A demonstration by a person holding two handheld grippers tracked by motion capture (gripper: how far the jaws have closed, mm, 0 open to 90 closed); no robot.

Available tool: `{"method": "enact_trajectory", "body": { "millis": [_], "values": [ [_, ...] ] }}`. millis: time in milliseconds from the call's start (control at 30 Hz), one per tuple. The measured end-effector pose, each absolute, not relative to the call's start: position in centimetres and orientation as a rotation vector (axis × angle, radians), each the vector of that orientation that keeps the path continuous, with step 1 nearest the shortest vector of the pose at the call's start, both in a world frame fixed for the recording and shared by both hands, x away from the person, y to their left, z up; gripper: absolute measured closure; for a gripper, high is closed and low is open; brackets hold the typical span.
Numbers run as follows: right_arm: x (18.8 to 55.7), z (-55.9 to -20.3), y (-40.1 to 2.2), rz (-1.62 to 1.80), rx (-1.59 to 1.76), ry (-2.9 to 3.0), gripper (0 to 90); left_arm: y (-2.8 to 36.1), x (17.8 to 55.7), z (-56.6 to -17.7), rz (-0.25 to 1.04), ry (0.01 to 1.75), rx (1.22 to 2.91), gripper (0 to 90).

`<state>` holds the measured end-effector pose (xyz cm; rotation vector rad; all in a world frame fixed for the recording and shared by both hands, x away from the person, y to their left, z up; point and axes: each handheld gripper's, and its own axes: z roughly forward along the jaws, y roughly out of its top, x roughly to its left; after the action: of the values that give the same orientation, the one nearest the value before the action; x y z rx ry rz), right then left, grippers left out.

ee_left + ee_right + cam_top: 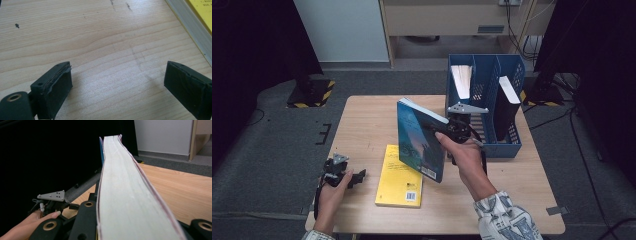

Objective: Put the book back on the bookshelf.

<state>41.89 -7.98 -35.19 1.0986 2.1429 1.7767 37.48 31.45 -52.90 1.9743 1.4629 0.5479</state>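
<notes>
High view: right gripper [447, 131] clamps upright blue paperback book [419, 140], w/ blue plastic file rack [492, 80] just behind-right; left gripper [343, 176] wide, empty.

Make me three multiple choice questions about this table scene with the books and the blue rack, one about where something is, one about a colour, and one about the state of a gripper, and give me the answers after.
1. Where does the yellow book lie?
A. Flat on the table
B. Standing in the blue rack
C. Held in the left gripper

2. What colour is the cover of the book held up in the right gripper?
A. Red
B. Blue
C. Green

3. How do the left gripper's jaws stand?
A. Shut on a book
B. Shut on nothing
C. Open, with bare wood between them

Answers:
1. A, since the high view shows it flat on the wood near the front edge.
2. B, since the high view shows a blue cover facing the camera.
3. C, since the left gripper view shows the two jaws wide apart over the tabletop.
</notes>
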Motion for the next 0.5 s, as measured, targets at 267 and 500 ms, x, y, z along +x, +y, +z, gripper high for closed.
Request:
{"method": "enact_trajectory", "body": {
  "millis": [267, 500],
  "values": [
    [41.0, -34.8, -10.0, 1.779, 1.108, 2.120, 73.3, 31.4, 37.5, -53.1, 0.545, 1.463, 1.978, 6.8],
    [40.4, -34.7, -11.9, 1.766, 1.134, 2.106, 73.2, 31.3, 37.5, -53.3, 0.552, 1.453, 1.971, 4.7]
  ]
}}
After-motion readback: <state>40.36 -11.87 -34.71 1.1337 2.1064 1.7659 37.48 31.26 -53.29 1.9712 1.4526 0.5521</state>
